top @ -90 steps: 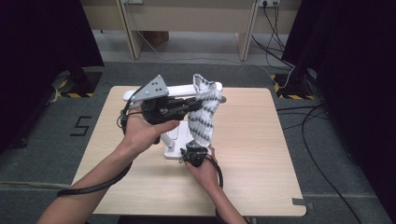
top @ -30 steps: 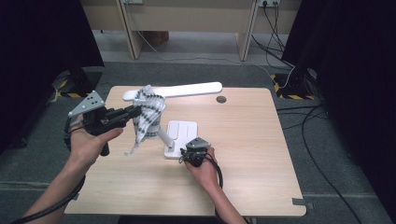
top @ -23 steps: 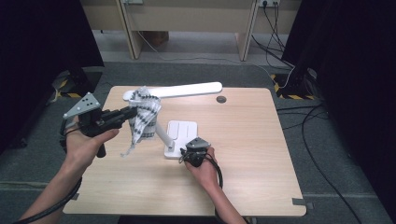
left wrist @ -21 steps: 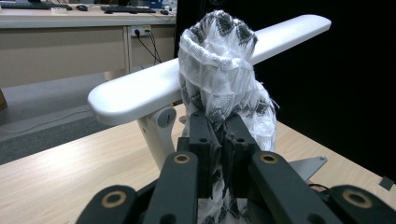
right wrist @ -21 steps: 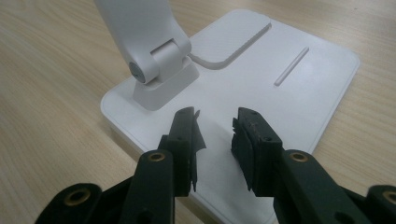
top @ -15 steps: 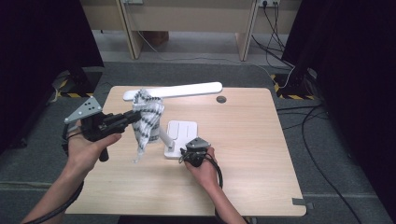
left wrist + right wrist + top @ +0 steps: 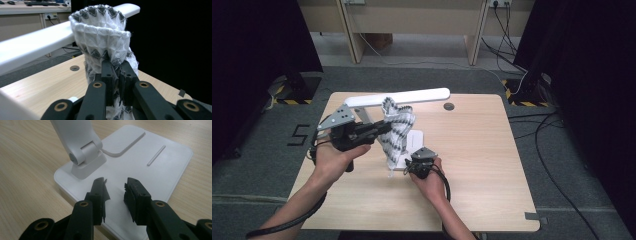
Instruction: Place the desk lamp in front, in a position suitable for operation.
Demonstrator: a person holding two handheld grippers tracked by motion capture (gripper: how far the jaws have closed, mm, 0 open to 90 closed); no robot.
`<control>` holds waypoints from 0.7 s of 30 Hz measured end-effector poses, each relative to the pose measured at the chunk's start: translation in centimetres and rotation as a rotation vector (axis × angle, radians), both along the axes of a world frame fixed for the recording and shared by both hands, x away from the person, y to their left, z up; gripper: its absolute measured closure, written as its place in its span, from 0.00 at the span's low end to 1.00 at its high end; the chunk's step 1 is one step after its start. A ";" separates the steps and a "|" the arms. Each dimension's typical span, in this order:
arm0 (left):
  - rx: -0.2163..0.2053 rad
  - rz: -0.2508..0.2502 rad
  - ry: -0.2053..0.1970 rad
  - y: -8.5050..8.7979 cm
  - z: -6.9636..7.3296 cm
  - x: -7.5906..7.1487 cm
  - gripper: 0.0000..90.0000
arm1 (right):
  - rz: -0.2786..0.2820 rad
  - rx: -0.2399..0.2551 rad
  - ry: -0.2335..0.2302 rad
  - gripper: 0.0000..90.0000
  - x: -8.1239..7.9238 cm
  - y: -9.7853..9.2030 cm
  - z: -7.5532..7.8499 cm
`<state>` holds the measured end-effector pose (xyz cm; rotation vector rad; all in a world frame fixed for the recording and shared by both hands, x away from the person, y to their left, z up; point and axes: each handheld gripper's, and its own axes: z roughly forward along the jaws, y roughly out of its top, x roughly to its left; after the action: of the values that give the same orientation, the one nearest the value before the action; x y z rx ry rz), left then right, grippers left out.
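White patterned cloth pinched between left gripper jaws; draped over lamp arm.

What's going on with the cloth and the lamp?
Left gripper shut on patterned cloth, draped over lamp arm. Right gripper open, resting on lamp base. Nothing blocking.

That cloth is looking like nubby woven cotton, the lamp is showing smooth matt white plastic, tabletop is looking like pale wood-grain laminate.
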<state>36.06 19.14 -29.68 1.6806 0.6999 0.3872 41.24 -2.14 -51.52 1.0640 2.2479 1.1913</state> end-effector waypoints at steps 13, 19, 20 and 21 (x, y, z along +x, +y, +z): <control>0.059 -0.041 -0.009 -5.5 -0.7 1.3 0.93 | -0.003 0.002 0.009 0.76 0.0 0.1 0.0; 0.049 -0.032 -0.005 -7.3 -0.7 2.4 0.93 | -0.004 0.000 0.008 0.76 0.0 0.1 0.0; 0.047 -0.031 -0.007 -7.6 -0.8 2.5 0.93 | -0.002 0.001 0.009 0.76 0.0 0.1 0.0; 0.049 -0.031 -0.008 -7.9 -0.8 2.6 0.93 | -0.001 0.000 0.006 0.76 0.0 0.1 0.0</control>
<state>38.68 11.27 -30.43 1.7333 0.6628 0.3914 41.25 -2.02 -51.49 1.0710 2.2514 1.1895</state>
